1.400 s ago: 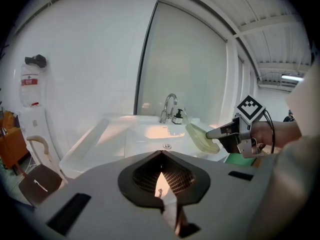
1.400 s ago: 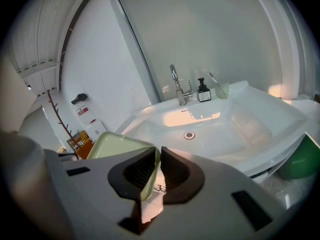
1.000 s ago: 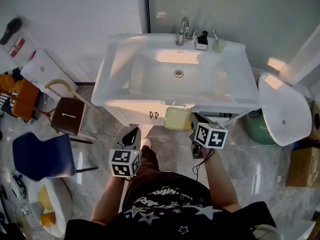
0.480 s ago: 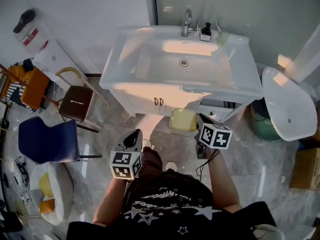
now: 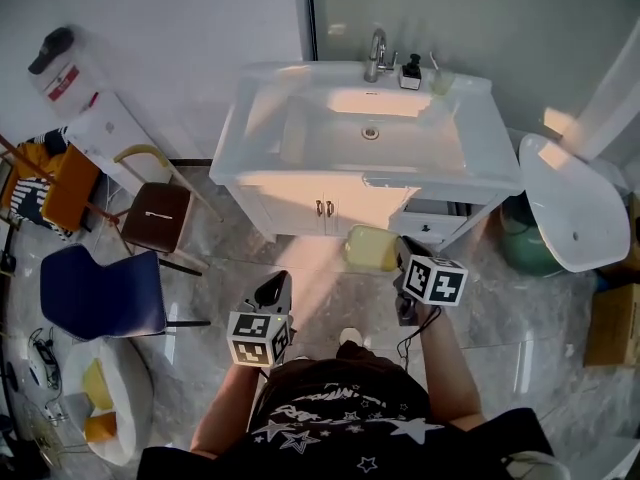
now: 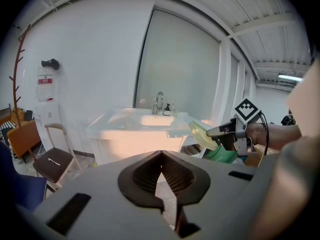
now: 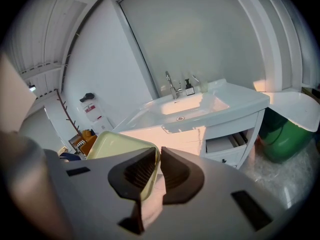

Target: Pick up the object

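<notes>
A pale yellow-green square plate (image 5: 370,249) hangs in the air in front of the sink cabinet. My right gripper (image 5: 398,254) is shut on its rim. In the right gripper view the plate (image 7: 116,147) sticks out to the left, with its edge pinched between the dark pads (image 7: 142,170). My left gripper (image 5: 275,289) is held lower and to the left, shut with nothing in it. Its jaws meet at the tips in the left gripper view (image 6: 161,154). That view also shows the plate (image 6: 202,132) at the right.
A white sink (image 5: 250,138) with a faucet (image 5: 375,54) stands ahead, and a cabinet drawer (image 5: 432,211) is open. A brown stool (image 5: 155,218) and a blue chair (image 5: 100,293) are at the left. At the right are a green bin (image 5: 520,246) and a white lid (image 5: 575,208).
The sink has moved away toward the top of the head view. Both grippers sit farther from the cabinet. The right gripper still holds the plate.
</notes>
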A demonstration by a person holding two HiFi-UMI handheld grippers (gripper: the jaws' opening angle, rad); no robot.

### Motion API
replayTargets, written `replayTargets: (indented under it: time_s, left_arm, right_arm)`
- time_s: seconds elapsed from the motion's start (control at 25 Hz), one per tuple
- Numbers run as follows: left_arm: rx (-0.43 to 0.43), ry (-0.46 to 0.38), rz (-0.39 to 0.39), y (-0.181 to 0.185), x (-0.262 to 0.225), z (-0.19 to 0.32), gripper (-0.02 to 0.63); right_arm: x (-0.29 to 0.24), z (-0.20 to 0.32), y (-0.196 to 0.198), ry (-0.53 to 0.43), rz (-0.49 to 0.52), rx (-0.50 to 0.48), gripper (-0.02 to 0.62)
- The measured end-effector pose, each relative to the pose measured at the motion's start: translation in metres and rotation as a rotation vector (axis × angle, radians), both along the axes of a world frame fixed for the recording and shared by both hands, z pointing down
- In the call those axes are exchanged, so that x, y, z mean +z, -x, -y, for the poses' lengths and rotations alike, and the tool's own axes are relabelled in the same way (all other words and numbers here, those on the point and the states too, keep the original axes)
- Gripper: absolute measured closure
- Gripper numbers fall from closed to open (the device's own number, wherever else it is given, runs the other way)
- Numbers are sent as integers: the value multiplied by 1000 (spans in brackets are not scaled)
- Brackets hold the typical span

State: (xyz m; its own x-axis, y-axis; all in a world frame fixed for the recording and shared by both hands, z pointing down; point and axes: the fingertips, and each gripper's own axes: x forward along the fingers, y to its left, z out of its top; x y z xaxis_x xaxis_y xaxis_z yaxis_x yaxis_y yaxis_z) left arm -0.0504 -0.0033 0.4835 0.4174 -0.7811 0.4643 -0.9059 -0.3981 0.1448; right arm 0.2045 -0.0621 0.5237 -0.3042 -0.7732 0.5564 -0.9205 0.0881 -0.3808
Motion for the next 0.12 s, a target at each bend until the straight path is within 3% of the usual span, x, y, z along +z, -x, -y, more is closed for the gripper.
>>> replayTargets:
  time_s: [0.12]
  left_arm:
    - [25,6,-3,16,-4,-7,589]
  right_arm:
    - [-6,-10,17,-1,0,20,552]
